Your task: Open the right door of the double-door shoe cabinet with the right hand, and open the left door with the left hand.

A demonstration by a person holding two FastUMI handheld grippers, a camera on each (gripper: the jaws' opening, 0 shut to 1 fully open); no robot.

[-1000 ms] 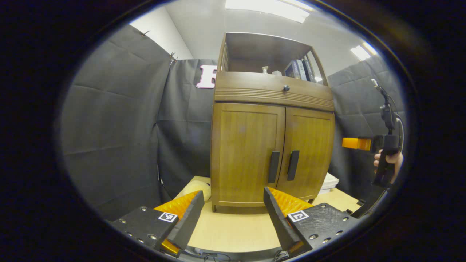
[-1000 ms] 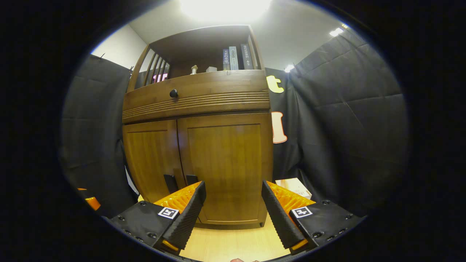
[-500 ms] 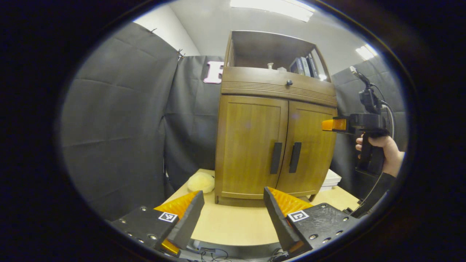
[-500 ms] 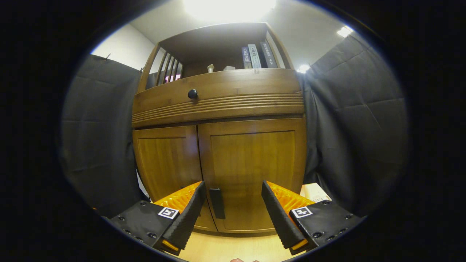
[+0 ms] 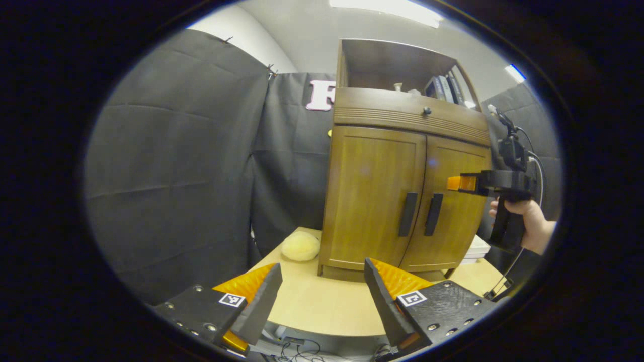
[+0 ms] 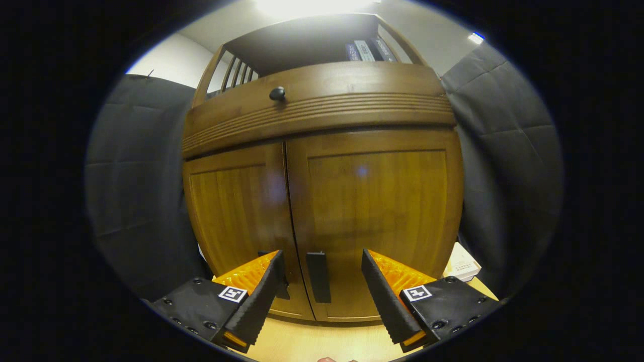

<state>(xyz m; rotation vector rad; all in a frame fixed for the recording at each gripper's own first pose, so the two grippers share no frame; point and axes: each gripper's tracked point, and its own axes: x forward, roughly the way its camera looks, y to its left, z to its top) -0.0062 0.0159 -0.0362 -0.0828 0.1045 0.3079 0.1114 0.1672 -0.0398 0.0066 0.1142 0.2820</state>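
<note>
The wooden shoe cabinet [image 5: 402, 151] stands on the table with both doors shut. Its left door [image 5: 375, 196] and right door [image 5: 460, 211] carry dark upright handles [image 5: 407, 214] [image 5: 433, 214] by the middle seam. My left gripper [image 5: 322, 296] is open, well back from the cabinet over the table's front. In the right gripper view the right door [image 6: 377, 201] looms close, and its handle [image 6: 318, 276] lies in line between the fingers of my open right gripper [image 6: 322, 291]. From the left gripper view, that right gripper [image 5: 455, 183] hovers in front of the right door, slightly above handle height.
A pale yellow plush lump [image 5: 300, 246] lies on the table [image 5: 322, 306] left of the cabinet. A white box [image 6: 463, 261] sits at its right. Above the doors are a drawer with a knob [image 6: 277, 93] and a shelf with books [image 5: 443, 86]. Black cloth walls surround.
My right gripper has come much closer to the cabinet, and the right door's handle now lines up between its fingers. My left gripper has swung left, so the cabinet sits farther right.
</note>
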